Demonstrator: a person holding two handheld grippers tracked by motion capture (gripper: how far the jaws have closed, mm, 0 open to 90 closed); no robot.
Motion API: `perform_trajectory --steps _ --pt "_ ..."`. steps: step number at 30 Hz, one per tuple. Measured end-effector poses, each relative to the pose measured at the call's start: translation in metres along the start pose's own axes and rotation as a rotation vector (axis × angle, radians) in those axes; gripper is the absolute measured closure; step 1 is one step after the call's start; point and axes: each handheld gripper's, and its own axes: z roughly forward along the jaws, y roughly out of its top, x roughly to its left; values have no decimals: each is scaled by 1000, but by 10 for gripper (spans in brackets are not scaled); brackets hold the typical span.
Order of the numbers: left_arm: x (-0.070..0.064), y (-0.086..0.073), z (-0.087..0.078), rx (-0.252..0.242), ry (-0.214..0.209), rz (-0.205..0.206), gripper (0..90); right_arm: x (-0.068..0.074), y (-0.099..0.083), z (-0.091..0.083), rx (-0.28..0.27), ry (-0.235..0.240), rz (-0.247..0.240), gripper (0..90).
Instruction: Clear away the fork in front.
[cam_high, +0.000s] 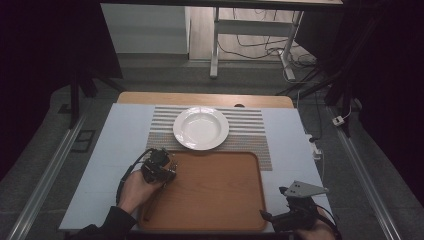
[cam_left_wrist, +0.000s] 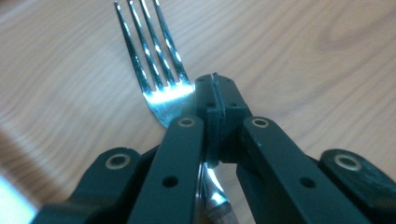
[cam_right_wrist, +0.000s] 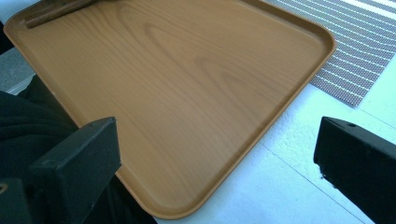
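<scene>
Left tool (cam_left_wrist: 215, 100) is closed tight on a fork (cam_left_wrist: 159, 70) at its neck, tines pointing away over the wooden tray (cam_high: 215, 190). In the high view this tool (cam_high: 167, 167) sits at the tray's far-left corner, w/ the person's hand (cam_high: 137, 187) behind it. Right tool (cam_right_wrist: 219, 158) is wide open, holding nothing (jaws well apart), near the tray's near-right corner; the high view shows it (cam_high: 270, 216) there too. A white plate (cam_high: 201, 128) rests on a striped mat (cam_high: 250, 131) just beyond the tray, on the table (cam_high: 115, 150).
</scene>
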Motion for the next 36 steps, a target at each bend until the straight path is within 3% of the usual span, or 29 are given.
perform_trajectory --steps 5,10,14,19,25,29,36 --pt "13 -6 -6 -4 32 -52 873 -1 0 0 -2 -9 9 5" --pt "22 -9 -9 -19 30 -75 856 -1 0 0 -4 -11 23 5" --pt "18 -8 -9 -36 65 -44 775 -1 0 0 2 -15 17 5" --pt "13 -9 -19 -98 62 7 589 -1 0 0 -2 -15 26 5" --pt "5 -17 -42 -179 16 42 321 -1 0 0 5 -23 24 5" --pt "-1 -27 -57 -233 2 71 226 -1 0 0 7 -25 23 5" --pt "-8 -47 -69 -268 -29 75 104 -1 0 0 6 -23 23 5"
